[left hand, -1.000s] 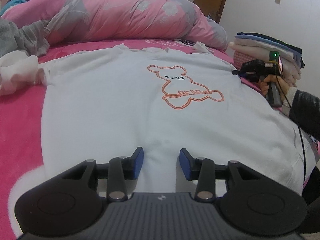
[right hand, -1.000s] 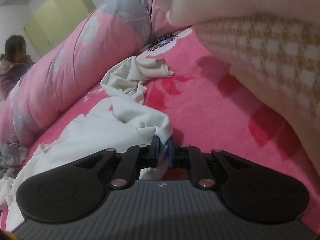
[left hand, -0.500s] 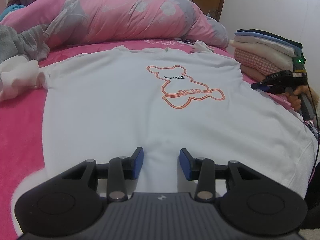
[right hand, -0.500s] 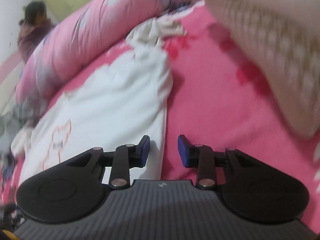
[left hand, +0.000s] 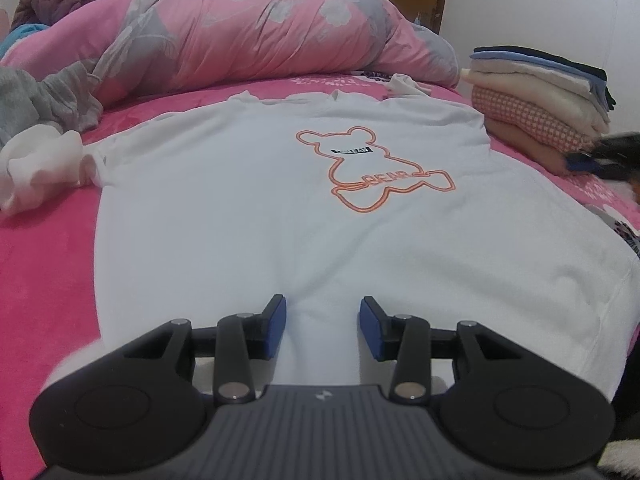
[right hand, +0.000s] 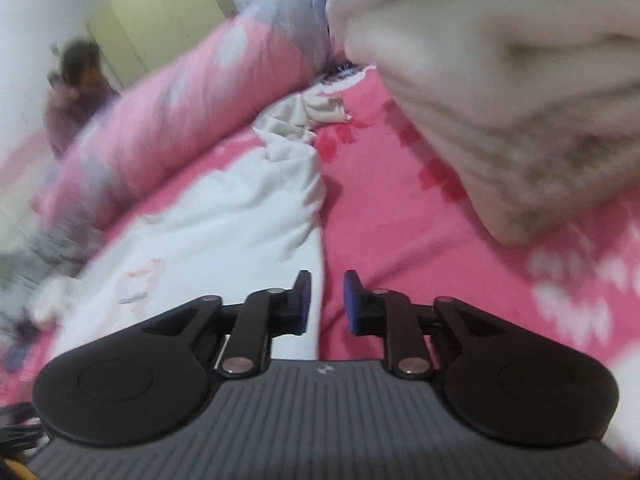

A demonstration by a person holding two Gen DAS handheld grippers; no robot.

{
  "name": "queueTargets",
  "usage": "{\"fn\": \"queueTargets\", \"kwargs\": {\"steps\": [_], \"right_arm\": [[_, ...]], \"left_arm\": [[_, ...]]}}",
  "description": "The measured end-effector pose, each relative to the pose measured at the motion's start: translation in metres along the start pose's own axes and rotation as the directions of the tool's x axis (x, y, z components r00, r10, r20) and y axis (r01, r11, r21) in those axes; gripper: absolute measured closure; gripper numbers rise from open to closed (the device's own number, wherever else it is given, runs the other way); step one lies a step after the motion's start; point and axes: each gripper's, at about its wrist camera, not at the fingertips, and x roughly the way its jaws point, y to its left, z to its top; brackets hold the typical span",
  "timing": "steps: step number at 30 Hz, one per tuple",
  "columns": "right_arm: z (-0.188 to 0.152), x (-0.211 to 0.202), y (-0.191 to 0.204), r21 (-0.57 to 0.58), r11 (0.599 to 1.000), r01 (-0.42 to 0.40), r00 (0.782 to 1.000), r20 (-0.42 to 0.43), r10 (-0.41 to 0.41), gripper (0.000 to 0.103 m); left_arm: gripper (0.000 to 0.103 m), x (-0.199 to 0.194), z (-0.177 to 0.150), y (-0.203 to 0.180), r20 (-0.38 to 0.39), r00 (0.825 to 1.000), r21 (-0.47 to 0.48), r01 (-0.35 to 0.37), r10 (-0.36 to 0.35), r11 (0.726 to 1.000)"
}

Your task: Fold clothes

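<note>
Across the pink bed [left hand: 48, 264] one white shirt [left hand: 256, 216] lies flat, bear print up, its collar toward 12 o'clock and its hem at 6 o'clock under the left gripper [left hand: 322, 322], whose jaws stand apart over the cloth, pinching nothing. At 3 o'clock in the left view the right gripper [right hand: 324, 304] shows only as a dark blur; its own view puts it above the shirt's right edge with the jaws closing — the edge lies beneath the gap, yet the pads do not press on it. My worry is that the right sleeve [right hand: 304, 116], bunched up near the collar, will fold in crooked if it is caught as it lies. The left sleeve [left hand: 40, 168] is crumpled too, so a fold from that side could trap a lump. A sweep toward 3 o'clock could also knock the stack [left hand: 536, 104], which sits just beside the shirt. Count: one shirt, two sleeves, one stack of about five folded pieces, one rolled quilt [left hand: 248, 40], one grey garment [left hand: 44, 100] — and two grippers.
</note>
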Motion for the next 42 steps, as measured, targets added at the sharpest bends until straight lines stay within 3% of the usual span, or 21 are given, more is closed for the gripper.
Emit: {"fn": "queueTargets", "kwargs": {"steps": [5,7,9,10,11,16,20,23,26,29,31,33,36,38,40,42], "right_arm": [[-0.055,-0.048,-0.001,0.043,0.997,-0.063,0.992,-0.103,0.067,0.062],[-0.081,-0.058,0.007,0.020,0.997,-0.076,0.988,-0.130,0.078,0.062],[-0.105,-0.066,0.019,-0.028,0.996,-0.084,0.987,-0.143,0.080,0.072],[-0.113,-0.070,0.026,-0.069,0.995,-0.068,0.989,-0.133,0.059,0.094],[-0.120,-0.074,0.032,-0.108,0.994,-0.033,0.993,-0.117,0.021,0.097],[-0.122,-0.103,0.040,-0.190,0.981,0.026,0.998,-0.045,-0.035,0.097],[-0.125,-0.099,0.043,-0.299,0.943,0.142,0.985,-0.050,-0.164,0.086],[-0.105,-0.113,0.061,-0.309,0.927,0.212,0.977,0.081,-0.197,0.082],[-0.080,-0.090,0.089,-0.260,0.961,0.094,0.991,0.121,-0.065,0.082],[-0.071,-0.022,0.135,-0.284,0.959,-0.024,0.999,0.015,0.029,0.084],[-0.083,0.019,0.155,-0.308,0.951,-0.040,0.997,-0.069,0.019,0.084],[-0.109,0.033,0.160,-0.318,0.948,-0.023,0.993,-0.120,-0.016,0.084],[-0.154,-0.017,0.153,-0.375,0.924,-0.073,0.992,-0.123,0.029,0.084],[-0.174,-0.053,0.150,-0.409,0.908,-0.092,0.985,-0.170,0.024,0.084],[-0.175,-0.078,0.151,-0.429,0.897,-0.111,0.972,-0.235,0.008,0.084],[-0.150,-0.082,0.165,-0.431,0.896,-0.109,0.983,-0.181,0.033,0.083]], "left_arm": [[0.058,-0.008,-0.004,-0.004,0.000,1.000,-0.002,-0.015,0.015,1.000],[0.058,-0.013,-0.007,-0.005,0.002,1.000,-0.004,-0.026,0.026,1.000],[0.058,-0.017,-0.010,-0.005,0.003,0.999,-0.008,-0.037,0.037,0.999],[0.058,-0.019,-0.012,-0.005,0.002,0.999,-0.007,-0.044,0.044,0.999],[0.058,-0.021,-0.013,-0.006,0.002,0.999,-0.006,-0.050,0.050,0.999],[0.057,-0.025,-0.019,-0.005,0.009,0.998,0.005,-0.070,0.069,0.998],[0.057,-0.036,-0.019,-0.003,0.027,0.996,0.012,-0.087,0.087,0.996],[0.051,-0.043,-0.010,-0.003,0.064,0.994,0.017,-0.085,0.084,0.996],[0.051,-0.030,0.009,-0.020,0.056,0.997,0.064,-0.062,0.058,0.996],[0.051,-0.008,0.016,-0.053,0.032,0.999,0.180,-0.023,0.018,0.983],[0.052,0.004,0.005,-0.064,-0.014,1.000,0.214,-0.009,0.012,0.977],[0.052,-0.010,-0.017,-0.060,0.000,1.000,0.206,0.001,-0.001,0.979],[0.052,-0.053,-0.049,-0.033,-0.002,0.999,0.152,0.051,-0.051,0.987],[0.052,-0.080,-0.060,-0.014,-0.013,0.996,0.095,0.086,-0.085,0.992],[0.052,-0.100,-0.056,-0.007,0.018,0.996,0.106,0.080,-0.082,0.991],[0.048,-0.098,-0.035,-0.011,0.080,0.993,0.138,0.076,-0.088,0.988]]}}
